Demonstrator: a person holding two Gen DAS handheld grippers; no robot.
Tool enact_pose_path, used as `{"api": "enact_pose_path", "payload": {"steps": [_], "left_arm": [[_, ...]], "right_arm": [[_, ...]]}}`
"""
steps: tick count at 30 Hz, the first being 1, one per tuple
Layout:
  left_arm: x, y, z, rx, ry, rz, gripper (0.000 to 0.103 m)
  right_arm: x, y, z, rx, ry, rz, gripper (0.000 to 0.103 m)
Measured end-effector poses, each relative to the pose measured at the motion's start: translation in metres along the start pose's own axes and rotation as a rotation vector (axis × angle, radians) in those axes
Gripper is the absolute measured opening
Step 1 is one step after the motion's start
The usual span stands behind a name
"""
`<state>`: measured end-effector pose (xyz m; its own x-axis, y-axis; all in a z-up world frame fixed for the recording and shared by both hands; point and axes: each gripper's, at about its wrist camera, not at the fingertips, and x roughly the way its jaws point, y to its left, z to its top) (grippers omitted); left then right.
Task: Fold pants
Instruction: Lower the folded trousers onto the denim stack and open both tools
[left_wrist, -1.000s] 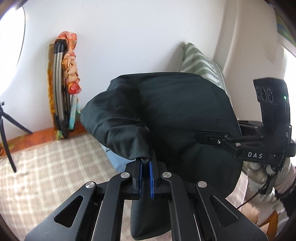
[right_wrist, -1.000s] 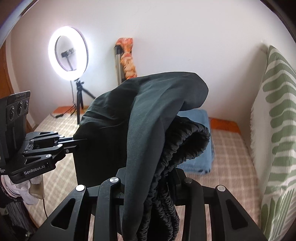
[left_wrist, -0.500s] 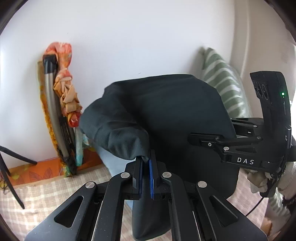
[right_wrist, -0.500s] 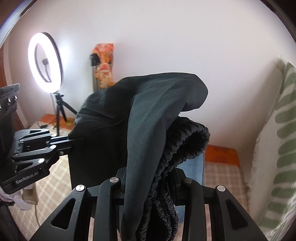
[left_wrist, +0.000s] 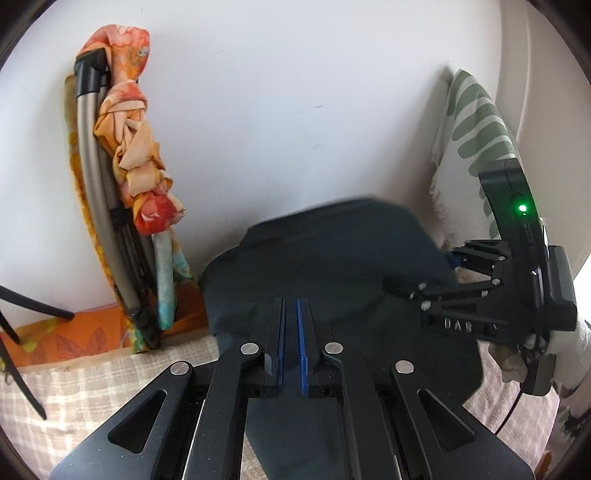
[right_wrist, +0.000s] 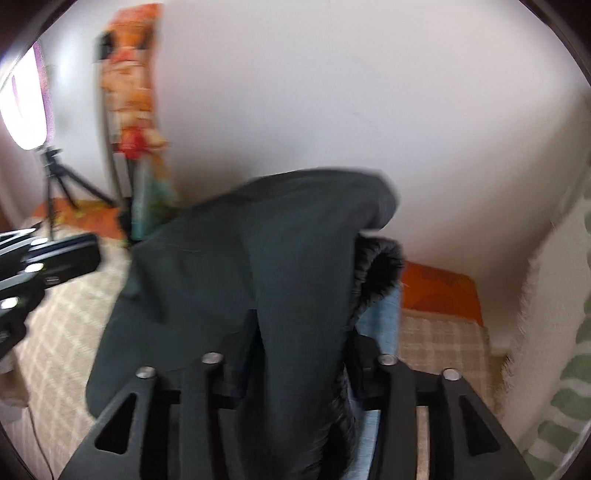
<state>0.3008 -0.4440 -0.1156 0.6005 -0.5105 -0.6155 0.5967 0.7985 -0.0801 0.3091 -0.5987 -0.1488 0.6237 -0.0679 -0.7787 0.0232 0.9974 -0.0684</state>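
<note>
The dark green pants (left_wrist: 332, 273) hang ahead of my left gripper (left_wrist: 290, 306), whose blue-padded jaws stand slightly apart with no cloth between them. My right gripper (left_wrist: 399, 286) shows at the right of the left wrist view, at the pants' right side. In the blurred right wrist view the pants (right_wrist: 258, 280) drape over my right gripper (right_wrist: 295, 354), which is shut on them; the elastic waistband (right_wrist: 376, 273) bunches at the right. The right fingertips are hidden under cloth.
A checked bed cover (left_wrist: 92, 384) lies below. A folded frame wrapped in orange cloth (left_wrist: 122, 177) leans on the white wall. A green-striped pillow (left_wrist: 476, 122) stands at the right. A ring light on a tripod (right_wrist: 26, 99) is at the left. A blue folded cloth (right_wrist: 384, 325) lies behind the pants.
My left gripper has let go of the pants and its jaws have parted. The pants have dropped lower. The right gripper is moving fast and still holds the cloth.
</note>
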Motion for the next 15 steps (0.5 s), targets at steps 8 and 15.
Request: {"api": "enact_pose_path", "payload": {"steps": [8, 15], "left_arm": [[-0.014, 0.005, -0.003, -0.011, 0.001, 0.009, 0.054], [-0.035, -0.004, -0.003, 0.02, -0.025, 0.028, 0.069]], "right_arm": [[-0.015, -0.013, -0.01, 0.047, -0.02, -0.099, 0.073], [-0.046, -0.011, -0.012, 0.056, -0.08, -0.131, 0.087]]}}
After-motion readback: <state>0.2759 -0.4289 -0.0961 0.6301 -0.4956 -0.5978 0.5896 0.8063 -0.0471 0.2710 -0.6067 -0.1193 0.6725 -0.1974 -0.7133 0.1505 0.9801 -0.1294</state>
